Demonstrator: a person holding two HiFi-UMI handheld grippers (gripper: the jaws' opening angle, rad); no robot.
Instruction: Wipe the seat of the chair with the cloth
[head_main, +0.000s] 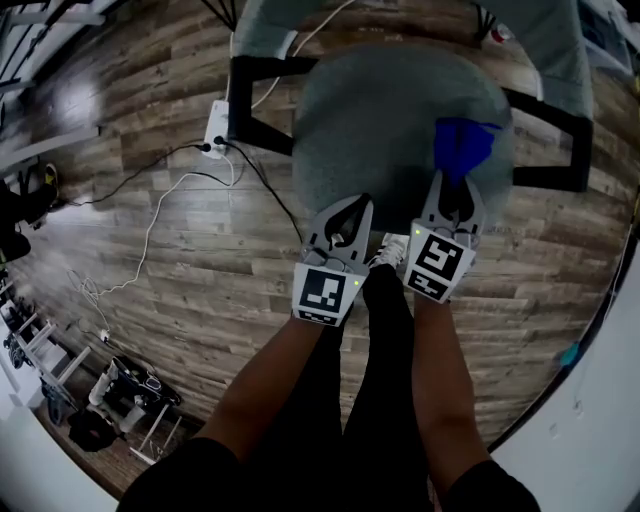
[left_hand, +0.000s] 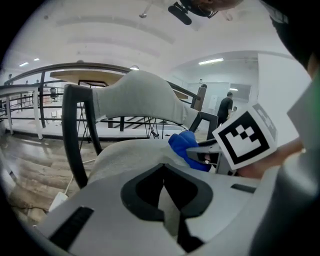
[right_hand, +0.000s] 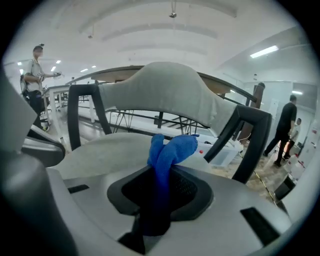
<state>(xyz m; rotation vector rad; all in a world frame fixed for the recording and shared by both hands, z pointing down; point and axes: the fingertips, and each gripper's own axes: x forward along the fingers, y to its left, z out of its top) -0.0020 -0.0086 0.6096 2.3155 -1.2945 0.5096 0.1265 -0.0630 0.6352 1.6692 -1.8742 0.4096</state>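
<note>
The chair's round grey seat (head_main: 390, 120) lies just ahead of me, with its grey backrest (right_hand: 160, 95) rising behind it. A bunched blue cloth (head_main: 462, 148) stands up over the right part of the seat, and my right gripper (head_main: 455, 182) is shut on it. In the right gripper view the cloth (right_hand: 170, 150) pokes up from between the jaws. My left gripper (head_main: 352, 206) is at the seat's near edge, shut with nothing in it. In the left gripper view the cloth (left_hand: 186, 146) and the right gripper's marker cube (left_hand: 245, 135) show to the right.
Black armrests (head_main: 252, 98) (head_main: 560, 140) flank the seat. A white power strip (head_main: 216, 125) and cables lie on the wooden floor to the left. My legs and a shoe (head_main: 388, 250) are between the grippers. People stand far off (right_hand: 35, 75) (right_hand: 286, 122).
</note>
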